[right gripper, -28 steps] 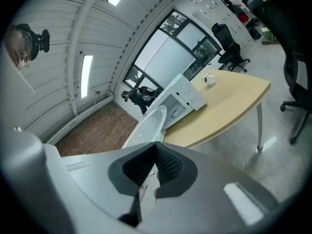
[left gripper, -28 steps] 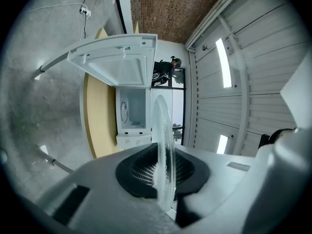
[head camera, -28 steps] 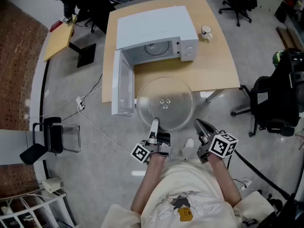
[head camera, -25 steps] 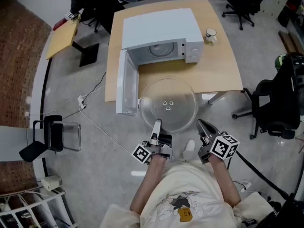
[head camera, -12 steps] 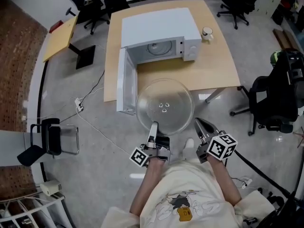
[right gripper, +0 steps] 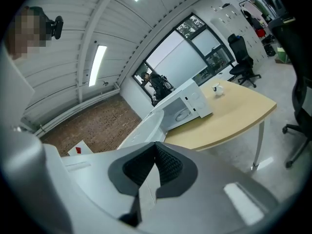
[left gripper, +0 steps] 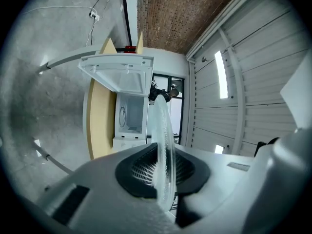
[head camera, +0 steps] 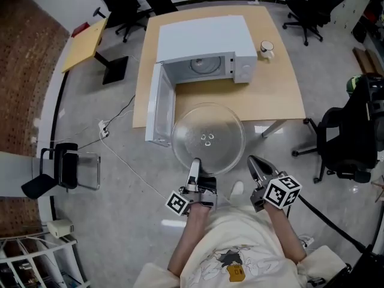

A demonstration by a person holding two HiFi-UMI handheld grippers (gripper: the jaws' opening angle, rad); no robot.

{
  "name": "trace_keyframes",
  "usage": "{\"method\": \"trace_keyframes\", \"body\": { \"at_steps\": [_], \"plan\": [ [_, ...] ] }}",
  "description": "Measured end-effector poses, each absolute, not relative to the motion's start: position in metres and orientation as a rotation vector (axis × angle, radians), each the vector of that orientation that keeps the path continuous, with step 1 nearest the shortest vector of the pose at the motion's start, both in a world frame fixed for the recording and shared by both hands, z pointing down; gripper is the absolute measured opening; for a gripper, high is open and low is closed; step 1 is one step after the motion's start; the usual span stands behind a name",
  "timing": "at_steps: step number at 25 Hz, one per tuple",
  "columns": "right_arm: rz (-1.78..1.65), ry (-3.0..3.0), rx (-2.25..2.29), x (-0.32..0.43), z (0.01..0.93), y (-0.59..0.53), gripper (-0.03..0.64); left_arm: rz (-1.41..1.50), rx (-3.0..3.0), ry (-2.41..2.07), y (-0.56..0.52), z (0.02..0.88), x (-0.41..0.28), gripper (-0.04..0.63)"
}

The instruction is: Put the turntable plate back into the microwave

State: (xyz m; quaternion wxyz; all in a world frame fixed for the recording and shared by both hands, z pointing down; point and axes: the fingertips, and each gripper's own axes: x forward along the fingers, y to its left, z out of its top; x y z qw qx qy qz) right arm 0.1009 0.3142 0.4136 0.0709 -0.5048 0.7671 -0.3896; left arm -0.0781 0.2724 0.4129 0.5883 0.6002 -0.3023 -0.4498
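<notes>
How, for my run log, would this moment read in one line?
left gripper: shut on plate | right gripper: shut, empty | microwave: open | plate: outside

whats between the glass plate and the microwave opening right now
Only a bare strip of wooden table separates the glass plate from the microwave; its open door stands to the side. The head view shows it.

Grey floor point(head camera: 84, 119) round a wooden table point(head camera: 276, 89); brick wall point(head camera: 24, 59) left of the table; black chairs beyond it point(head camera: 309, 8) and to its right point(head camera: 351, 137); a cable point(head camera: 117, 114) trails off its left edge.
</notes>
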Motion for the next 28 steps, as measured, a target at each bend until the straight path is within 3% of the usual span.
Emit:
{"method": "trace_keyframes", "body": {
  "at_steps": [13, 28],
  "plan": [
    [-1.233, 2.322, -1.462, 0.087, 0.42, 0.233, 0.008, -1.022, 1.347, -0.719, 0.205, 0.423, -0.075, 0.029],
    [-1.145, 2.181, -1.811, 0.121, 0.428, 0.098, 0.005, -0.916, 1.321, -0.651, 0.092, 0.445, -0.069, 0.029]
  ]
}}
